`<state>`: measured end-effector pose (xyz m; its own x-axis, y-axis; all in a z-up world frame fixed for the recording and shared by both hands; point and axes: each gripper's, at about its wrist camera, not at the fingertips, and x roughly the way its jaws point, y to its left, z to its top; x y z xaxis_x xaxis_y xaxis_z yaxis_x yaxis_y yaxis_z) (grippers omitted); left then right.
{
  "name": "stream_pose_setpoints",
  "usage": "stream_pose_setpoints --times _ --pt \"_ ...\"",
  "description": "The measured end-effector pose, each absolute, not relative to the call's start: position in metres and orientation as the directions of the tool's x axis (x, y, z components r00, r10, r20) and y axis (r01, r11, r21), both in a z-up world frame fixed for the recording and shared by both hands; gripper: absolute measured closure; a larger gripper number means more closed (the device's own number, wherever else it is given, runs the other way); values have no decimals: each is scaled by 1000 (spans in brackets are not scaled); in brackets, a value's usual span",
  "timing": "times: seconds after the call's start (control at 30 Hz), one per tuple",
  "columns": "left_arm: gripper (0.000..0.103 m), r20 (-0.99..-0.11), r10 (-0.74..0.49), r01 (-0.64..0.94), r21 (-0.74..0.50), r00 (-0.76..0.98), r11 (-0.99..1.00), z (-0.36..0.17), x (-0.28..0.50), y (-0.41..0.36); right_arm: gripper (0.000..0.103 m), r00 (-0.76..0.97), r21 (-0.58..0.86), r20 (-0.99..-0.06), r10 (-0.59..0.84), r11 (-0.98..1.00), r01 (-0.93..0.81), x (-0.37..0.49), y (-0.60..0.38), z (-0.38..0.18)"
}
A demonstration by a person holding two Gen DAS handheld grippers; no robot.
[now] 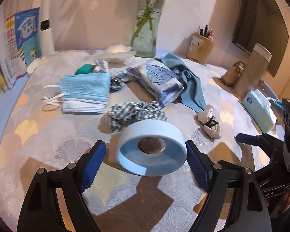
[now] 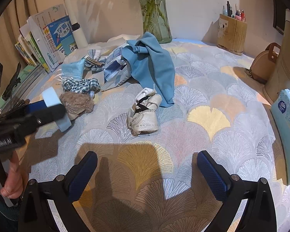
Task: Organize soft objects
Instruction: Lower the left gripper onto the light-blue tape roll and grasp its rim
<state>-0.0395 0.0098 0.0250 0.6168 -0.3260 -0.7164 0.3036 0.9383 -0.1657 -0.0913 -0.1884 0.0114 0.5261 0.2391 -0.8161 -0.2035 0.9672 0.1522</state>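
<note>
A light blue round ring-shaped case (image 1: 151, 148) with a brown fuzzy puff in its middle sits between my left gripper's (image 1: 145, 162) open fingers; the right pad touches its side, the left pad stands apart. In the right wrist view the case (image 2: 54, 106) and its puff (image 2: 76, 102) show by the left gripper. My right gripper (image 2: 147, 171) is open and empty above bare tablecloth. A rolled beige sock bundle (image 2: 143, 114) lies ahead of it. A checked scrunchie (image 1: 135, 112), stacked face masks (image 1: 85, 92), a wipes pack (image 1: 160, 79) and a blue cloth (image 2: 152, 63) lie behind.
A glass vase (image 1: 147, 29) stands at the back, with a pen holder (image 2: 232, 32), a small brown bag (image 2: 263, 65) and a tissue pack (image 2: 288, 131) at the right. Books (image 2: 48, 38) lean at the left. A white dish (image 1: 116, 55) sits by the vase.
</note>
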Motion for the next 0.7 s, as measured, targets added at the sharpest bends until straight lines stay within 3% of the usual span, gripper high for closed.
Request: stream_pose_setpoints --times 0.03,0.07,0.27,0.5,0.7 --pt "35 -715 -335 315 -168 614 934 25 -40 9 0 526 152 -816 239 967 -203 -92 -188 11" --pt "37 -709 -353 336 -172 610 926 25 -43 7 0 526 153 -816 240 967 -203 -92 -188 11" --pt "39 -662 -329 318 -142 673 937 47 -65 24 0 529 165 -811 248 966 -199 -93 -189 11" --pt "36 -820 -51 287 140 570 948 49 -70 45 0 529 158 -813 243 967 -200 -92 -188 11" --pt "31 -800 -113 274 66 589 960 28 -55 52 0 530 153 -814 237 968 -197 -92 -188 11"
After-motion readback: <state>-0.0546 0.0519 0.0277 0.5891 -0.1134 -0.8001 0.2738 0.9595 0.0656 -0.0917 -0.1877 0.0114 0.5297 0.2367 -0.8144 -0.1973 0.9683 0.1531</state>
